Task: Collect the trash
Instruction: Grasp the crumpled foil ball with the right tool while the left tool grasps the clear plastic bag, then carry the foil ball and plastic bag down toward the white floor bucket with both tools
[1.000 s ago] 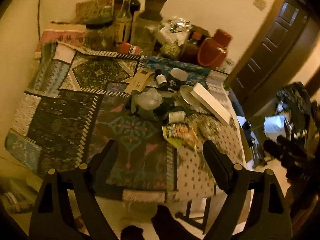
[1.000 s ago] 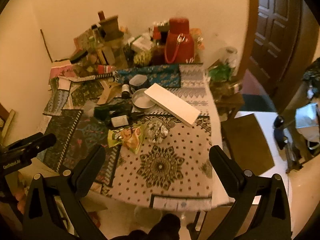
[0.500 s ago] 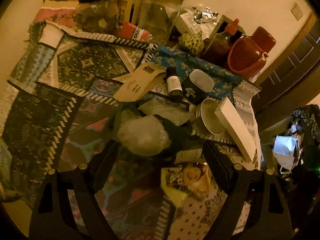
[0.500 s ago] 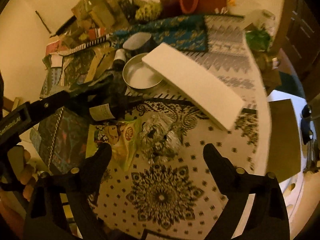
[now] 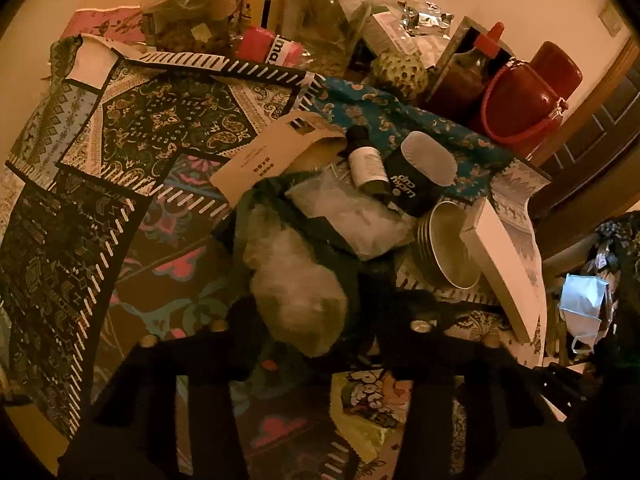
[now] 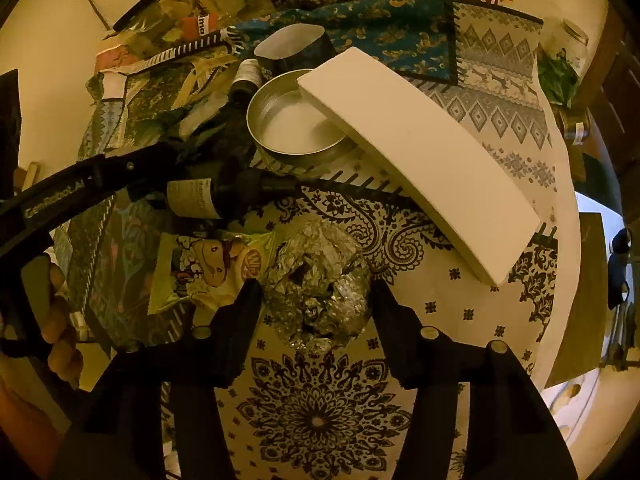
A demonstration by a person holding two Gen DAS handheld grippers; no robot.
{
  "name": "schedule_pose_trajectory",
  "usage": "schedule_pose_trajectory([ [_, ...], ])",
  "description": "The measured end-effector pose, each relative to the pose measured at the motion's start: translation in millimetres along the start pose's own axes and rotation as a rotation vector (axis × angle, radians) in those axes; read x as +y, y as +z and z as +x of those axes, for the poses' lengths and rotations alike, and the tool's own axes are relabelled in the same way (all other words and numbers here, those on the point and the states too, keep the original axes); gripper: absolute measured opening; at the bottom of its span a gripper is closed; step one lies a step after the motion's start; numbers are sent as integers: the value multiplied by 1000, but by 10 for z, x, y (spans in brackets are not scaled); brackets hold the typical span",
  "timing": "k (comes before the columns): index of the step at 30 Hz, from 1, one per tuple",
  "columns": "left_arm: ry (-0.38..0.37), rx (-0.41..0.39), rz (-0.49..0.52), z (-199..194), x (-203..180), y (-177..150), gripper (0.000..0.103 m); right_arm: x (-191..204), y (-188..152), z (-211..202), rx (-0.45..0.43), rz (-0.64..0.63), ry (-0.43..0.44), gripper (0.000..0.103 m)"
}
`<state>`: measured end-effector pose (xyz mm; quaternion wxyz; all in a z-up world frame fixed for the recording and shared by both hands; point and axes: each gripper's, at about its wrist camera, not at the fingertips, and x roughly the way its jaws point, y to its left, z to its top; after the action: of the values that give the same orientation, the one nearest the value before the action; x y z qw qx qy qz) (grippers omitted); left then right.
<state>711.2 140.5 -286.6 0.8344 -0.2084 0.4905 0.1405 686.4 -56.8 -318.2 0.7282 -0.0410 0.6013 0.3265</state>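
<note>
A crumpled clear plastic bag [image 5: 296, 292] lies on the patterned tablecloth [image 5: 120, 184] in the left wrist view. My left gripper [image 5: 316, 320] is open, its fingers on either side of the bag. A crumpled foil ball [image 6: 316, 280] lies in the right wrist view. My right gripper [image 6: 316, 288] is open, its fingers flanking the foil, close to its sides. A yellow snack wrapper [image 6: 200, 268] lies just left of the foil and also shows in the left wrist view [image 5: 368, 408]. The left gripper's arm [image 6: 80, 188] crosses the right wrist view.
A dark bottle [image 6: 224, 196], a metal tin [image 6: 296, 128], a long white box [image 6: 420, 160], a dark cup [image 5: 420, 176], a small vial [image 5: 364, 160] and a paper envelope [image 5: 272, 156] crowd the middle. Jars, bottles and a red flask [image 5: 528, 96] stand at the back.
Both grippers have moved forward and down. The left now straddles the plastic bag, the right straddles the foil ball. Both stay open.
</note>
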Motion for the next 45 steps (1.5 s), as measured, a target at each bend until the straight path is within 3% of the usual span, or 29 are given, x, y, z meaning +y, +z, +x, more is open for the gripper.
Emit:
schedule_pose_trajectory([
  [7, -58, 14, -93, -56, 179, 24, 14, 52, -5, -25, -10, -34, -11, 46],
  [16, -50, -95, -51, -678, 184, -8, 10, 77, 22, -367, -103, -9, -6, 45],
  [24, -54, -250, 29, -1543, 196, -132, 10, 351, -80, -923, -237, 15, -15, 45],
  [32, -122, -368, 139, -2411, 441, -544, 10, 905, -545, -1545, -405, 45, -65, 45],
  [38, -172, -395, 246, -2900, 762, -1044, 10, 1469, -1114, -1826, -513, 98, -116, 45],
  [45, -237, -398, 306, -3260, 1248, -1678, 10, 2065, -1737, -1893, -567, 134, -164, 45],
])
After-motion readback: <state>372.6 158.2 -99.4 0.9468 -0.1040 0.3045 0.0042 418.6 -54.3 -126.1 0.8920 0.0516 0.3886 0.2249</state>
